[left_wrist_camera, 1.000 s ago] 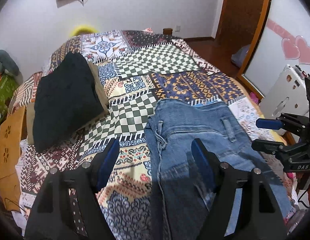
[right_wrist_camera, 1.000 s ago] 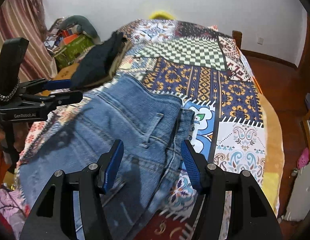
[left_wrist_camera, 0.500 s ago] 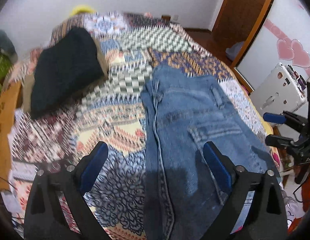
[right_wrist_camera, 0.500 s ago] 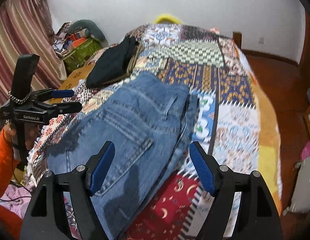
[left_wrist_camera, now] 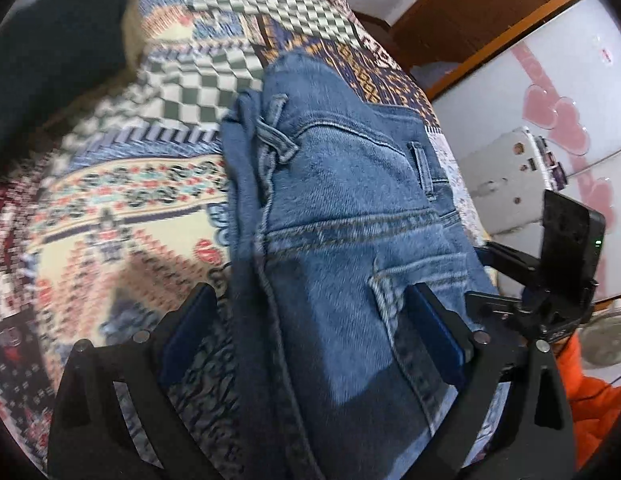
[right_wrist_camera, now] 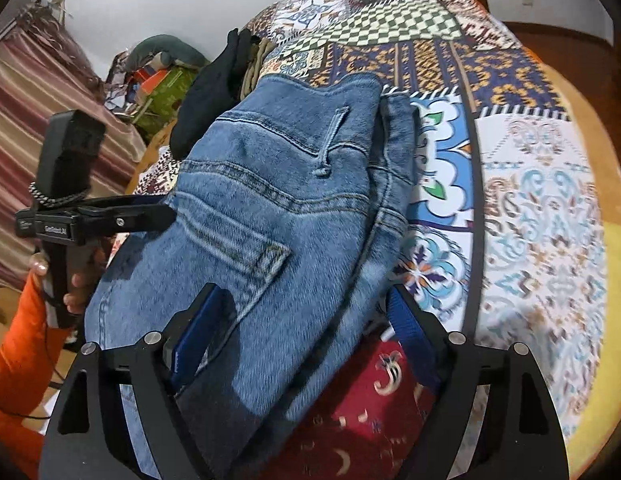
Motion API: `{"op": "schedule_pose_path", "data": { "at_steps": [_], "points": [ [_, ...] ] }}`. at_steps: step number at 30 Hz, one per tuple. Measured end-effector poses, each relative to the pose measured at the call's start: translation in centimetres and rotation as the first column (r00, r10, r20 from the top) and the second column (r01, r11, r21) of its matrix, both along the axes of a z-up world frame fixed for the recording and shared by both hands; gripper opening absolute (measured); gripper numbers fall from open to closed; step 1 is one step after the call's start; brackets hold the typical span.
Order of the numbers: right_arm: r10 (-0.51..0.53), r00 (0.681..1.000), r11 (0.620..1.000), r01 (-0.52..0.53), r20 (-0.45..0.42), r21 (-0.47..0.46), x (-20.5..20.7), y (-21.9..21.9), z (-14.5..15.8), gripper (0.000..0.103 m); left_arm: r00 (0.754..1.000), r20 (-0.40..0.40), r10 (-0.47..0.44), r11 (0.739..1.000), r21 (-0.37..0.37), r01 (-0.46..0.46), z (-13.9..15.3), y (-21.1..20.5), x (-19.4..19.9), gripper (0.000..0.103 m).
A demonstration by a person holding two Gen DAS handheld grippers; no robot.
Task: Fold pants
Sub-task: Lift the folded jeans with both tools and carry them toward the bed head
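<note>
Jaws of both grippers opening, empty, astride the jeans (left_wrist_camera: 350, 216) lying flat on the patterned bedspread (left_wrist_camera: 122, 184); left gripper (left_wrist_camera: 310, 328) and right gripper (right_wrist_camera: 302, 320) should pinch opposite side edges evenly before lifting

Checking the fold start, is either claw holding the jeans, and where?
Neither: both the left claw and right claw are opening, straddling the jeans unclamped.
</note>
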State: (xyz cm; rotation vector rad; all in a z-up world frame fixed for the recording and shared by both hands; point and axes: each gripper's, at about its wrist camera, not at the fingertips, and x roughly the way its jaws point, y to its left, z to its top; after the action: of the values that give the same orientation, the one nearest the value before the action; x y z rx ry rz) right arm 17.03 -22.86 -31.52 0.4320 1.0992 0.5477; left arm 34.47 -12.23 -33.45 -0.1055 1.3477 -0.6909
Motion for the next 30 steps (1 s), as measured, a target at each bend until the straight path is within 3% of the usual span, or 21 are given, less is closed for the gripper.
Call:
{"op": "schedule_pose_path", "data": {
  "at_steps": [6, 16, 21, 23, 27, 30],
  "points": [
    [0.005, 1.0, 0.997, -0.002, -0.029, 0.075, 2.0, 0.5, -0.8, 0.084, 0.999, -0.025, -0.03, 1.0, -0.006, 0.03, -0.6, -1.9, 1.4, 0.102],
    [0.022, 0.999, 0.996, -0.019, -0.035, 0.086, 0.0, -0.1, -0.8, 0.084, 0.994, 0.018, -0.109, 0.994, 0.013, 0.109, 0.5, -1.1, -2.0, 0.098],
    [0.013, 1.0, 0.993, -0.01, -0.025, 0.114, 0.1, 0.1, -0.7, 0.073, 0.994, 0.042, -0.1, 0.995, 0.008, 0.1, 0.7, -1.7, -1.8, 0.09],
    [0.011, 1.0, 0.994, -0.009, -0.015, 0.11, 0.2, 0.3, -0.5, 0.068, 0.993, 0.068, -0.099, 0.995, 0.003, 0.099, 1.1, -1.8, -1.8, 0.082],
    [-0.011, 1.0, 0.995, 0.01, 0.013, 0.096, 0.5, -0.1, 0.1, 0.049, 0.992, 0.095, -0.082, 0.997, -0.004, 0.083, 1.8, -2.1, -1.4, 0.076],
    [-0.012, 0.999, 0.997, 0.008, 0.048, 0.078, 0.6, -0.3, 1.0, 0.042, 0.99, 0.117, -0.074, 0.997, 0.001, 0.075, 2.3, -2.1, -1.4, 0.071]
  ]
}}
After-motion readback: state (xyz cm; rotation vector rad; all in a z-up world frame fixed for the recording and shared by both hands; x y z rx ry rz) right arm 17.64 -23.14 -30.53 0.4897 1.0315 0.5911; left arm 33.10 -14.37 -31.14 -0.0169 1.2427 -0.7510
